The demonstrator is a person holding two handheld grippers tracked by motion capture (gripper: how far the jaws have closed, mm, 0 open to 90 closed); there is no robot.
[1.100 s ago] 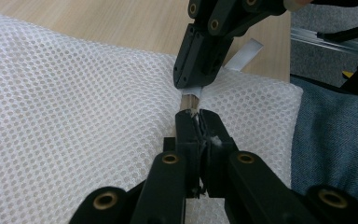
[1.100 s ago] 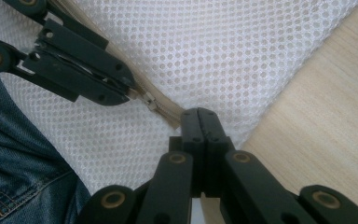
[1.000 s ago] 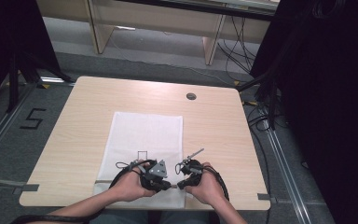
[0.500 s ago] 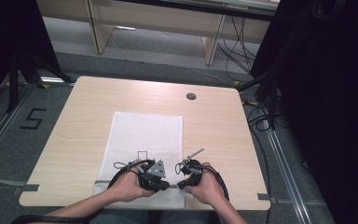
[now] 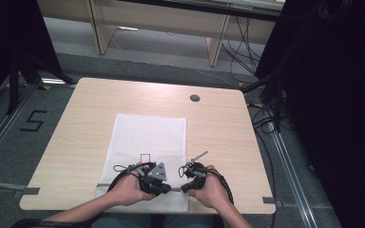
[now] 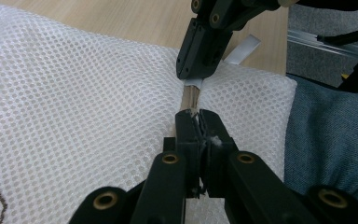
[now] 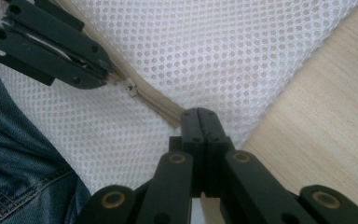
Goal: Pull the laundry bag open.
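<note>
A white mesh bag [image 5: 147, 135] lies flat on the wooden table [image 5: 85, 114], its beige zipper [image 7: 156, 105] running along the near edge. My left gripper [image 5: 168, 188] [image 6: 196, 116] is shut on the zipper pull, and the metal slider [image 7: 130, 88] shows just past its tips. My right gripper [image 5: 183, 187] [image 7: 199, 114] is shut on the zipper tape's end, a short way along from the slider. The two grippers point at each other, tips close together. A short stretch of zipper [image 6: 189, 98] spans the gap between them.
A small brown square mark [image 5: 145, 157] sits on the bag near my hands. A round cable hole [image 5: 195, 98] lies at the table's far side. Grey tape strips [image 5: 28, 191] stick to the front edge. The person's jeans [image 6: 331, 140] are right below the bag's edge.
</note>
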